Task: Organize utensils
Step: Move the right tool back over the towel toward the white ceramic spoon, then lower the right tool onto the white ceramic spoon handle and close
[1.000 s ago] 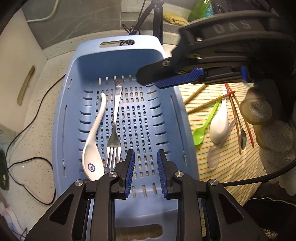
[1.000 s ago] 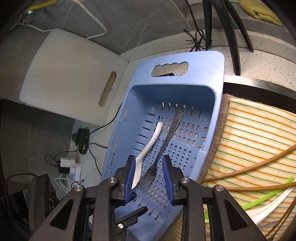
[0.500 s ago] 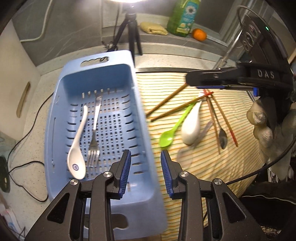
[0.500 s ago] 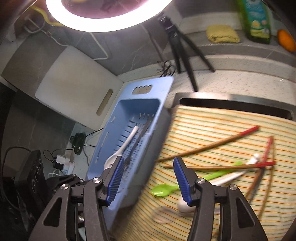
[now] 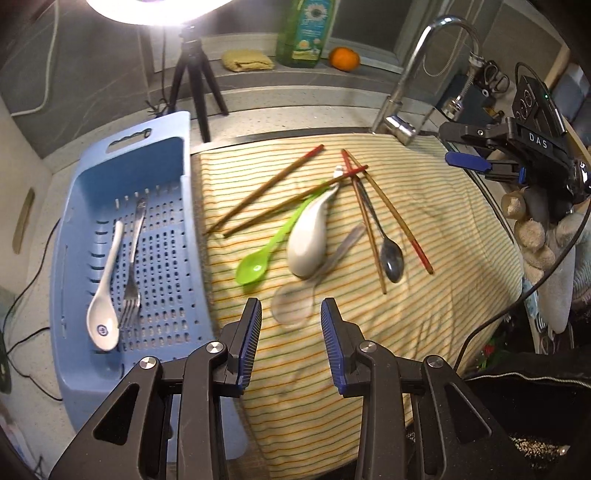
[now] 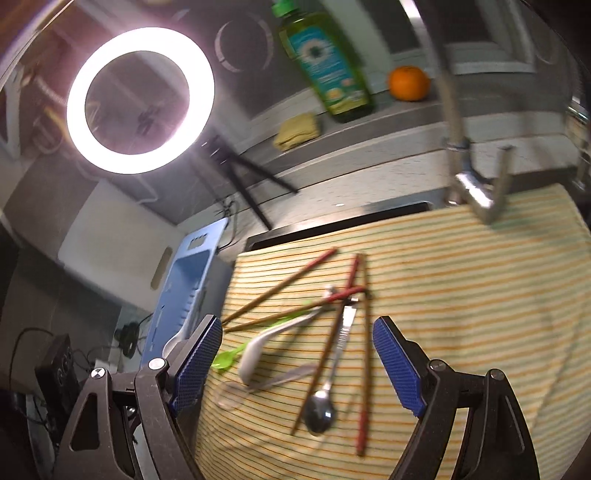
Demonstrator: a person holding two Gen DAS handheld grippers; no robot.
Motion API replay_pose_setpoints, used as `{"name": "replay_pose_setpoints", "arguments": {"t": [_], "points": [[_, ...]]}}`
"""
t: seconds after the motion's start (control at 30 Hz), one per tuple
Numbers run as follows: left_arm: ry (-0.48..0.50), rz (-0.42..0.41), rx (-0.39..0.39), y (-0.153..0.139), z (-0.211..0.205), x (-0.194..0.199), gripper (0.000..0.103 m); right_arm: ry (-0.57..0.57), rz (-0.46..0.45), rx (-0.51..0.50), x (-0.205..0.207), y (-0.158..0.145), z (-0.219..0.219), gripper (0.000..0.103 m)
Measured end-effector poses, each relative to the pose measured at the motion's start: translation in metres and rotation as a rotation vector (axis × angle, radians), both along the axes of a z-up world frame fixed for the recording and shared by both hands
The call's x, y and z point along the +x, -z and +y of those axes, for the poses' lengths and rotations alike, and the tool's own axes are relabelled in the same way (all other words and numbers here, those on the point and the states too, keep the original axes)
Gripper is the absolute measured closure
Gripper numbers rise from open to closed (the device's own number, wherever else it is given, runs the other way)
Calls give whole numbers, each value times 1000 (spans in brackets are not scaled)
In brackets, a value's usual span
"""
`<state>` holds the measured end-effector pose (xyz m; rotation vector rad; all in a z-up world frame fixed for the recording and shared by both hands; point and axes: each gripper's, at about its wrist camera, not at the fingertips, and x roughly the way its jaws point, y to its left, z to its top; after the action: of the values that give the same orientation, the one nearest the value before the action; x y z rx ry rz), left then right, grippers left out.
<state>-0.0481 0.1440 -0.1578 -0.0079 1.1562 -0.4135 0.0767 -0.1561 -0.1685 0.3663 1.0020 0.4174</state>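
Note:
A blue slotted basket [image 5: 59, 258] at the left holds a white spoon [image 5: 105, 295] and a metal fork [image 5: 133, 266]. On the striped cloth [image 5: 443, 240] lie several chopsticks [image 5: 266, 190], a green spoon [image 5: 258, 262], a white spoon [image 5: 308, 240], a clear spoon [image 5: 295, 304] and a metal spoon [image 5: 391, 256]. My left gripper [image 5: 291, 314] hovers open and empty above the clear spoon's bowl. My right gripper [image 6: 297, 332] hangs over the metal spoon [image 6: 321, 410] and chopsticks, its jaws opening wide with nothing held; it also shows at the cloth's far right [image 5: 458, 146].
A faucet [image 5: 410, 92] rises behind the cloth. A tripod [image 5: 192, 74] with a ring light [image 6: 140, 99] stands behind the basket. A green bottle [image 5: 304, 33], an orange [image 5: 344, 59] and a yellow sponge [image 5: 245, 61] sit on the back ledge. A white cutting board [image 6: 110, 240] leans at the left.
Both grippers have swung from over the basket to over the striped cloth. The right jaws have spread much wider. The fork and white spoon stay lying in the basket.

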Motion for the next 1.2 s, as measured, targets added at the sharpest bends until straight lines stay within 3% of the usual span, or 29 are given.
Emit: {"name": "replay_pose_setpoints", "arguments": {"t": [0.2, 0.67, 0.83, 1.03, 1.2], "points": [[30, 7, -7, 6, -18, -5, 71, 84, 19, -37, -17, 1, -29, 22], [-38, 16, -73, 17, -25, 7, 71, 18, 180, 146, -10, 29, -7, 23], [-45, 11, -74, 23, -38, 21, 64, -50, 240, 187, 8, 46, 26, 35], [-37, 35, -44, 37, -52, 36, 64, -102, 356, 239, 35, 74, 66, 49], [-78, 64, -32, 45, -48, 45, 64, -118, 424, 248, 48, 93, 86, 54]]}}
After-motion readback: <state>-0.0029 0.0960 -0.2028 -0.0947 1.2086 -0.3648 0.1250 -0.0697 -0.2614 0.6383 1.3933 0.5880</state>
